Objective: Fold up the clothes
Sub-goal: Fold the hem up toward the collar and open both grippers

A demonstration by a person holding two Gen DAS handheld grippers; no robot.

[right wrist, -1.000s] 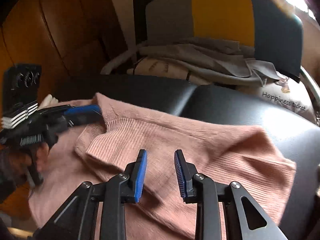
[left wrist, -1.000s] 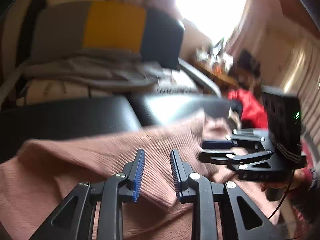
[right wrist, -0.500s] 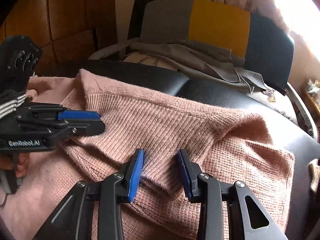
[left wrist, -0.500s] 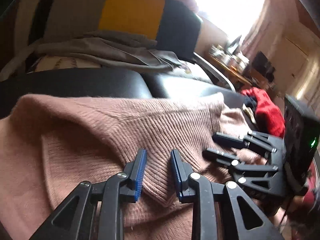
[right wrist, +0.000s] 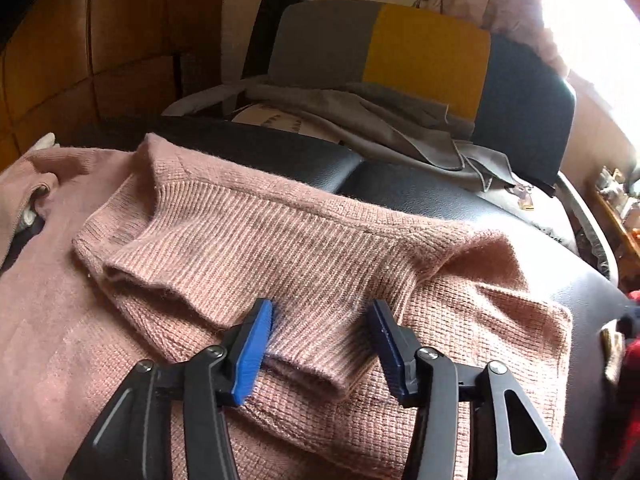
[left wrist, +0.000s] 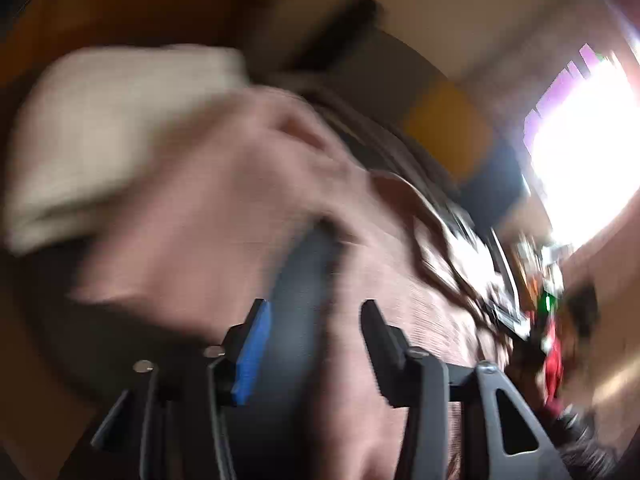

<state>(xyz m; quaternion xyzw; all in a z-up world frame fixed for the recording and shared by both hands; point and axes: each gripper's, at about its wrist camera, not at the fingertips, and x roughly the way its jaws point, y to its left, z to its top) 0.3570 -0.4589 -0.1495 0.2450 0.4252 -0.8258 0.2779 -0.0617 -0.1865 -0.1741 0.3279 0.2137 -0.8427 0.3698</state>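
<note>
A pink knit sweater (right wrist: 256, 240) lies spread on a black leather seat (right wrist: 400, 188), with a ribbed sleeve folded across its body. My right gripper (right wrist: 320, 312) is open, its jaws either side of the folded sleeve's cuff, just above the knit. The left wrist view is heavily blurred. There my left gripper (left wrist: 316, 320) is open and empty over the sweater (left wrist: 224, 208) and a strip of the black seat (left wrist: 300, 280). Neither gripper shows in the other's view.
A grey, yellow and navy cushion (right wrist: 420, 52) stands behind the seat with grey cloths (right wrist: 384, 120) heaped before it. A cream cloth (left wrist: 100, 128) lies left of the sweater. Red fabric (right wrist: 628, 380) sits at the right edge. Wooden panels (right wrist: 80, 60) stand at the left.
My left gripper has swung fast to the left end of the sweater and out of the right wrist view. Both grippers' jaws have opened wider. The right gripper has moved closer to the sleeve cuff.
</note>
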